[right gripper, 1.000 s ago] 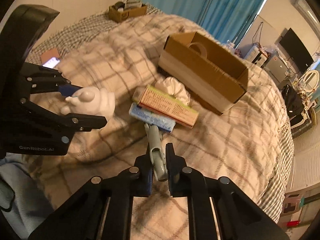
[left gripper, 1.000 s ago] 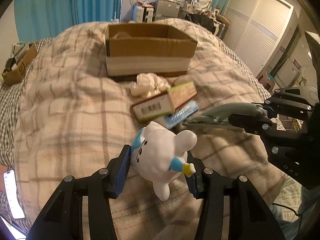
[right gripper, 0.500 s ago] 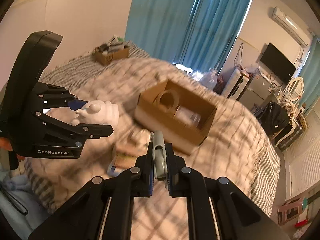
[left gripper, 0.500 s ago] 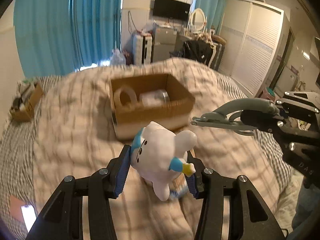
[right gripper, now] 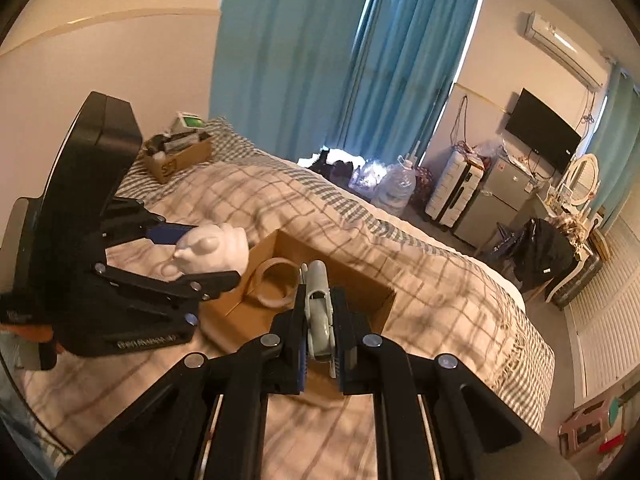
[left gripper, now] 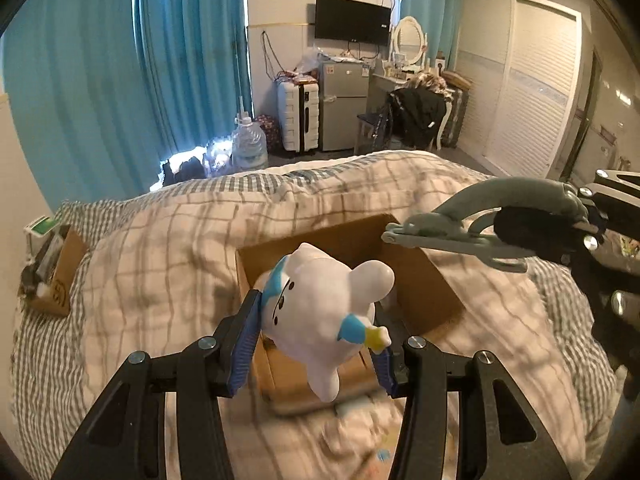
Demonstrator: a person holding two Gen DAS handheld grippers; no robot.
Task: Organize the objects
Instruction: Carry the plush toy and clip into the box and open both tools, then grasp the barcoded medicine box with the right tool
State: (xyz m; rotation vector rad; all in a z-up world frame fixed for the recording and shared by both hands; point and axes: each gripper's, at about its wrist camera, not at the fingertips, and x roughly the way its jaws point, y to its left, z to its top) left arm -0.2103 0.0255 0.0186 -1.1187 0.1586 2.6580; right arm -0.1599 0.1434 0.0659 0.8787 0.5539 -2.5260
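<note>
Up in the air, the left gripper [left gripper: 318, 344] squeezes a white toy bear [left gripper: 320, 304] between its blue pads. The bear hangs over the near edge of the open cardboard box [left gripper: 424, 280] on the checked blanket [left gripper: 160, 248]. Just beside it, the right gripper [right gripper: 320, 336] is closed tight on a gray tool [right gripper: 318, 304] that pokes out over the box. A tape roll [right gripper: 276, 282] lies inside the box

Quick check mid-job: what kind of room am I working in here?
Most likely a lived-in bedroom: the work surface is a bed with a plaid blanket, teal curtains cover the window, and a vanity mirror and louvered wardrobe line the far wall.
</note>
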